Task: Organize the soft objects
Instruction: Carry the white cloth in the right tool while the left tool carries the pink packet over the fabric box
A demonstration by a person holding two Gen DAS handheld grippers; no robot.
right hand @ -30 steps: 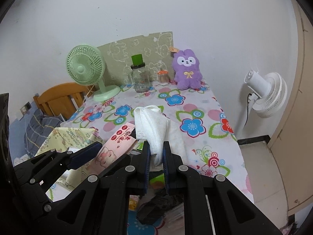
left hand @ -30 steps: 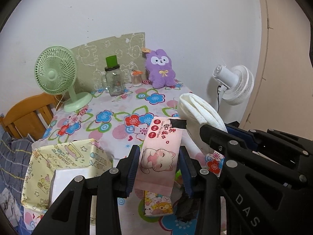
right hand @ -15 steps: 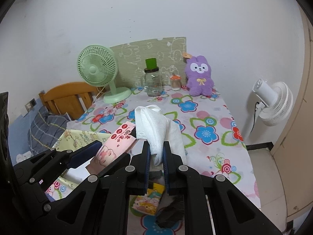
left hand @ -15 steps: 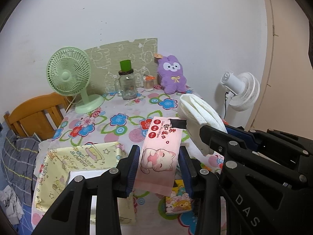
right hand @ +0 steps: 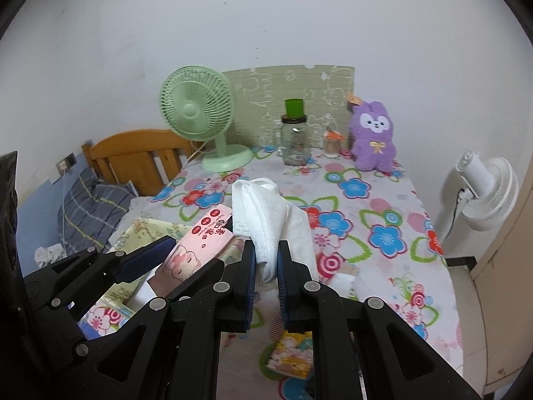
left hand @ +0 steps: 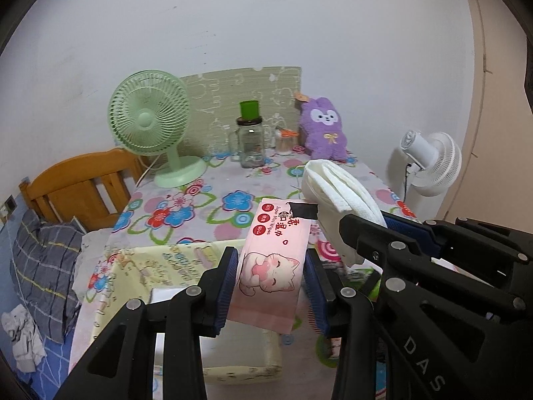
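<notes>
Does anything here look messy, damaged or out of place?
Nothing looks spilled or broken. Oddities: a piece of black tape stuck on the pink wipes pack held by the left gripper, and a crumpled cloth lying on the bed beside the table.

Pink cat-print wipes pack (left hand: 270, 266), white towel (right hand: 263, 223), purple plush (right hand: 373, 136) — flowered red-blue-green tablecloth (right hand: 366, 206), mint-green fan (left hand: 150, 123)

Glossy pink plastic wipes pack (left hand: 271, 263), textured white cloth towel (right hand: 263, 220), matt black plastic grippers, wooden bedframe (left hand: 80, 186)
</notes>
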